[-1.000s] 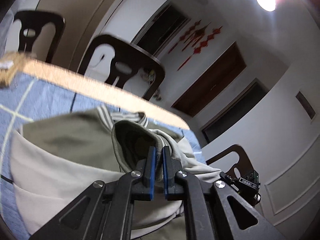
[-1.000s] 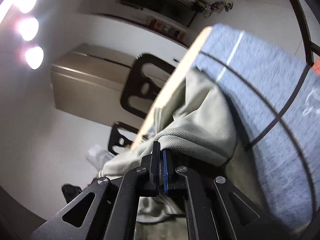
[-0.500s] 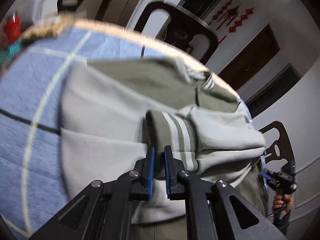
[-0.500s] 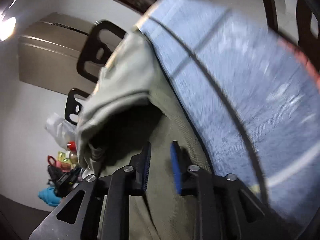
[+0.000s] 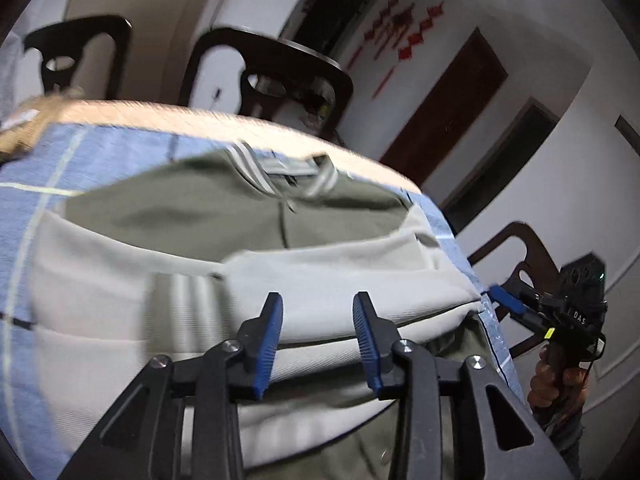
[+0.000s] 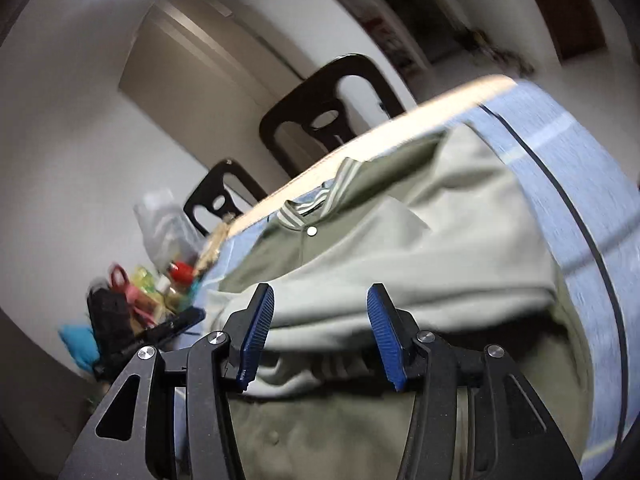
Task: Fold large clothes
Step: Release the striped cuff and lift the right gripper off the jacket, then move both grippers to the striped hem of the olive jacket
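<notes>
An olive jacket with pale sleeves and a striped collar lies on the blue checked tablecloth. Both pale sleeves are folded across its chest, a striped cuff to the left. My left gripper hovers just over them, its jaws opening, with nothing between the pads. In the right wrist view the jacket shows its snap button and crossed sleeves. My right gripper is over the sleeve's edge, jaws opening and gripping nothing. A hand holds the right gripper off the table's right edge.
Dark wooden chairs stand behind the table's far edge. Bottles, bags and a clear plastic bag crowd the far left end of the table. A brown door is in the wall behind.
Both grippers were shut on the sleeve cuffs; both have opened and let go. The sleeves now lie across the jacket's chest. The left gripper has sunk, and the right has swung sideways and rolled.
</notes>
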A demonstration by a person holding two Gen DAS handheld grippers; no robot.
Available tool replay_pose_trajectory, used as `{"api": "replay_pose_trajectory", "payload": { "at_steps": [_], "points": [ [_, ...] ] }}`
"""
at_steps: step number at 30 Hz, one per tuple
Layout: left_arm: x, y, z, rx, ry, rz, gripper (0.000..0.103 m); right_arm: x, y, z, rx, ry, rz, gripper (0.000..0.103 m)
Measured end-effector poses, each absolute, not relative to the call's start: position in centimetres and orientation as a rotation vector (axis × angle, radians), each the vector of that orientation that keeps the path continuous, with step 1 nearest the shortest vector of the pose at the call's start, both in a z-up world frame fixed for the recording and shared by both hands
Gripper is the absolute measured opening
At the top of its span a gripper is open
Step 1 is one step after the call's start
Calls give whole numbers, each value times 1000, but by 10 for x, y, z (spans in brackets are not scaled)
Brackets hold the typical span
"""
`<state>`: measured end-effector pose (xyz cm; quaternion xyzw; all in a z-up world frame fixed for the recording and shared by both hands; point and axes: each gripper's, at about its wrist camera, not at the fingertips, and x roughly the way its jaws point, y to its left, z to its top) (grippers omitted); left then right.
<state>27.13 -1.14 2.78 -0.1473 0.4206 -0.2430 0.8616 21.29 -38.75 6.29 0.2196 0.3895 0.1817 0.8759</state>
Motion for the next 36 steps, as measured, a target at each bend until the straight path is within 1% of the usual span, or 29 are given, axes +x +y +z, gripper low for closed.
{"api": "replay_pose_trajectory", "payload": {
  "at_steps": [1,2,3,4,5,6,7,8,10,11,15,17,19,22,24,25,27,30,32,34,35,36],
  "points": [
    [272,-19,18,-294,911,-519,38,216,-383,55,433,849,372,49],
    [272,-26,8,-277,946,-515,38,223,-378,36,391,926,341,40],
    [271,-33,-5,-252,983,-510,38,225,-378,22,361,976,310,35],
    [270,-39,-19,-222,1030,-506,38,225,-377,3,318,1037,275,35],
    [267,-43,-33,-201,1065,-505,37,219,-378,-17,280,1073,255,31],
    [260,-44,-38,-191,1029,-509,38,210,-380,-16,247,1010,245,22],
    [252,-44,-37,-169,984,-517,38,207,-381,-16,230,1026,241,17],
    [250,-44,-37,-158,986,-518,38,204,-384,-15,227,1027,220,15],
    [250,-40,-32,-185,1008,-510,38,201,-384,-9,209,1049,195,15],
    [248,-37,-27,-196,1015,-508,38,194,-380,2,161,1029,172,16],
    [231,-13,4,-196,912,-482,40,176,-370,51,159,865,255,19],
    [229,3,18,-185,864,-420,40,176,-356,67,127,794,273,24],
    [230,26,19,-181,840,-340,41,190,-340,65,115,793,295,26],
    [237,54,3,-188,887,-223,41,216,-325,35,83,888,264,26],
    [240,67,-14,-176,930,-170,41,230,-323,-2,62,1016,235,26],
    [240,72,-20,-161,944,-144,41,229,-328,-5,86,998,240,26],
    [233,81,-18,-170,926,-150,41,223,-334,2,106,999,234,27],
    [224,94,-5,-199,878,-142,42,206,-340,19,101,951,256,27],
    [222,101,-4,-185,865,-125,44,192,-342,31,77,908,278,28],
    [225,107,-16,-182,903,-110,45,190,-341,30,66,900,287,36],
    [224,109,-21,-188,918,-104,46,190,-342,22,59,926,284,39],
    [225,109,-26,-201,923,-103,46,193,-339,14,53,951,276,39]
  ]
}}
